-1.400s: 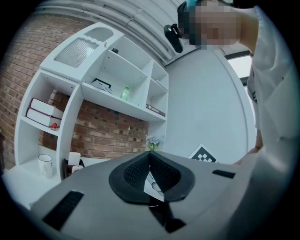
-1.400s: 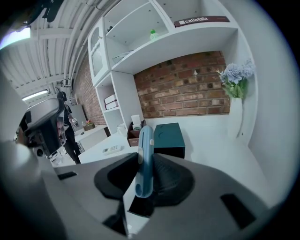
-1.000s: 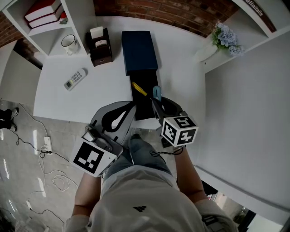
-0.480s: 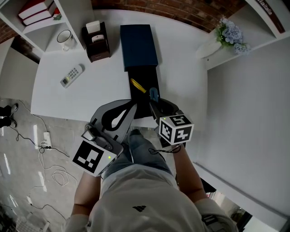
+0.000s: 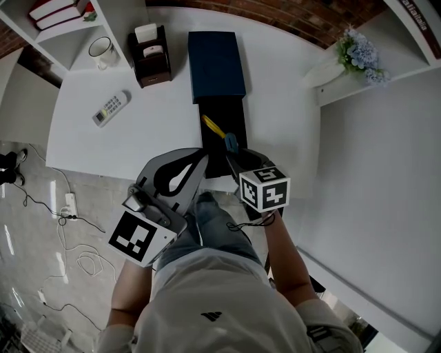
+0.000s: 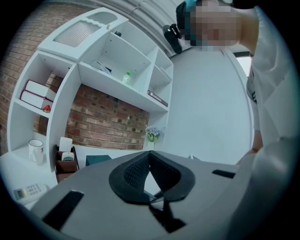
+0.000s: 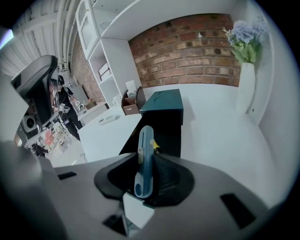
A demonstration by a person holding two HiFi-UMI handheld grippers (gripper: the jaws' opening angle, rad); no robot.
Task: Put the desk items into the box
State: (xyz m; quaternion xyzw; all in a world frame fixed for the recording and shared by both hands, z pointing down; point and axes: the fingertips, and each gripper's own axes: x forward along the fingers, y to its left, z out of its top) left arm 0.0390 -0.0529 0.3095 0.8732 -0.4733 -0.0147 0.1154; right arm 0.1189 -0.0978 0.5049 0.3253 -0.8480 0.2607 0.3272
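Note:
The open black box lies on the white desk with a yellow item inside; its dark blue lid rests just beyond it. My right gripper is shut on a light blue utility knife, held over the box's near end. In the right gripper view the knife stands upright between the pads, with the box and the yellow item behind it. My left gripper hovers at the desk's near edge, left of the box. It is shut with nothing in it, its fingertips touching.
A remote, a white mug and a brown organiser sit at the desk's far left. A vase of flowers stands at the far right. Shelves with red books flank the desk.
The right gripper with the knife has edged slightly left over the box's near end. The left gripper has hardly moved. The view has shifted a little.

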